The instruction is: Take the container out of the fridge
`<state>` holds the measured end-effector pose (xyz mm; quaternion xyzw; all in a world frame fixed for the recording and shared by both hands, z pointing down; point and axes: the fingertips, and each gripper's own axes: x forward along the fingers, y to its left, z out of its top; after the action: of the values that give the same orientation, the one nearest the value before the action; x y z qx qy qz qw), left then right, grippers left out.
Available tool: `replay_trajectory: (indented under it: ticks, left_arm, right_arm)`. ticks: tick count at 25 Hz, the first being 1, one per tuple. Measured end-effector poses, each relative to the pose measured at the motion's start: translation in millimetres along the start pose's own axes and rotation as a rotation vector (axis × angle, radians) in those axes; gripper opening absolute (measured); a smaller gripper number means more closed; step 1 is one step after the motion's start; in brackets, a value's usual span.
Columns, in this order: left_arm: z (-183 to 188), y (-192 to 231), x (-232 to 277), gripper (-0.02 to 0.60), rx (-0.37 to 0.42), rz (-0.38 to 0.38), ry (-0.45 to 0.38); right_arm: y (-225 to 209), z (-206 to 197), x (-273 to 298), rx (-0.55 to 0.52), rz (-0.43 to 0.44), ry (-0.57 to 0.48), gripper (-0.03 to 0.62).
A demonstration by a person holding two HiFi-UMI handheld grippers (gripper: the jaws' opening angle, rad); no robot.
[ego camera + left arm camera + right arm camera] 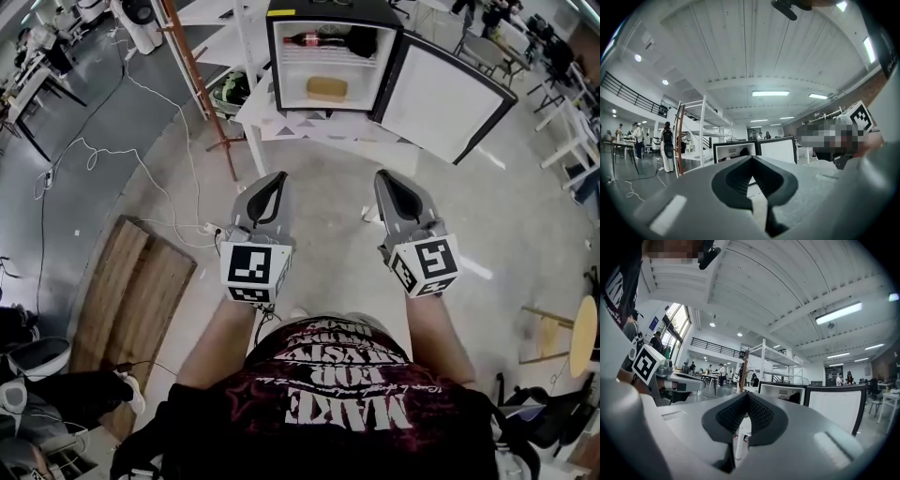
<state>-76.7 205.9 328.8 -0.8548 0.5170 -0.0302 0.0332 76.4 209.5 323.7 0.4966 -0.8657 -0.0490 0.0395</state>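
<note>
Grey plastic left gripper [278, 176] and right gripper [383, 175]: jaws pressed together, empty, well short of small black fridge [273, 66] on white table [281, 128]. Tan rectangular container [326, 88] sat mid lower shelf. Likely risk: shut jaws shoving container rearward; open door [441, 98] snagging right gripper. Only head view showed container; gripper views confirmed closure.

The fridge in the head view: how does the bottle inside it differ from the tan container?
The bottle lies high in the fridge; the container sits below it. The bottle is dark with a red label; the container is plain tan. The bottle is long and slim, lying on its side; the container is short and blocky. Both are inside the open fridge, in plain view.
</note>
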Motion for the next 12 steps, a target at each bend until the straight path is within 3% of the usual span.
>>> replay_trajectory:
  ticks: [12]
  left_arm:
    - [-37, 15, 12, 0.0, -0.034, -0.019, 0.072]
  right_arm:
    - [-6, -26, 20, 0.065, -0.019, 0.047, 0.028]
